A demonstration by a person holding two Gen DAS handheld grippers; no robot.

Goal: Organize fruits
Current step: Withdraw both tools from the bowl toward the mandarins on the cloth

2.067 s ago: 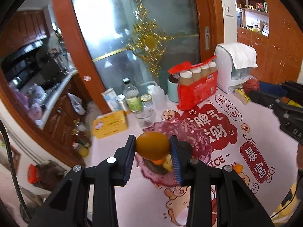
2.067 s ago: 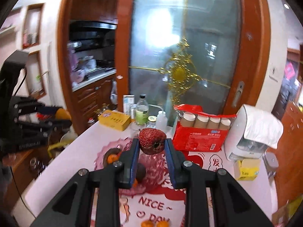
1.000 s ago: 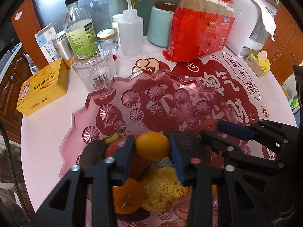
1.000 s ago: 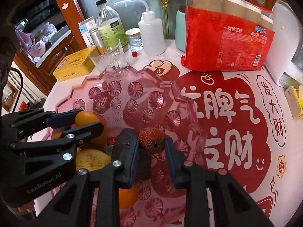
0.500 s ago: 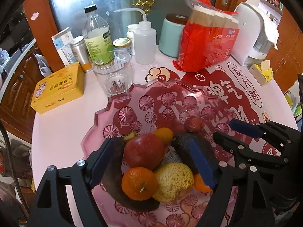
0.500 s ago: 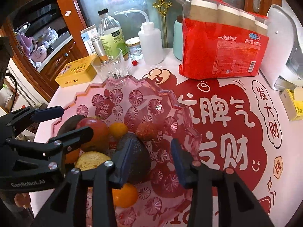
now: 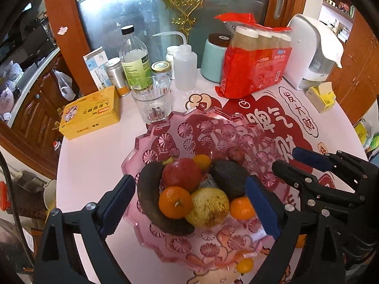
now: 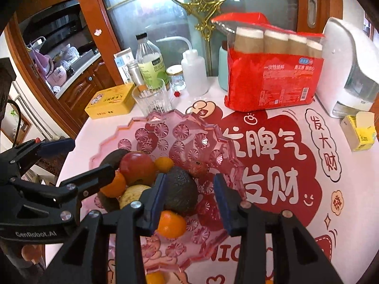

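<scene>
Both tools hang above the pink glass fruit bowl (image 7: 165, 127) on the surface, pointing steeply down at it.

Left tool (image 7: 189, 203): jaws opening, already very wide, nothing between the pads; the fruit seen between its fingers lies below in the bowl, not gripped. Right tool (image 8: 188, 190): jaws partly apart and empty, with the avocado (image 8: 181, 189) sitting below its left finger.

The fruit is heaped in the near part of the bowl, under the tools: a dark banana (image 7: 151, 196) curling beneath the left tool's left finger, a red apple (image 7: 182, 174), a yellow pear (image 7: 208, 207), three mandarins (image 7: 175, 202) and a small rough red fruit, likely a lychee (image 7: 235, 153), just ahead of the right tool. Beyond the tools, the far half of the bowl is bare.

One small orange fruit (image 7: 245, 265) lies on the surface outside the bowl, near the rim, below the left tool. We judge it not yet sorted.

Risks, as we judge them:
- The heap is loose. A finger brushing it could roll the round fruit or push some over the scalloped rim.
- The two tools sit close together; they could clash.
- A drinking glass (image 7: 152, 105) stands touching or nearly touching the far rim. A nudged bowl could knock it.
- The stray fruit is small and round; a pinch off-centre could squirt it away.
</scene>
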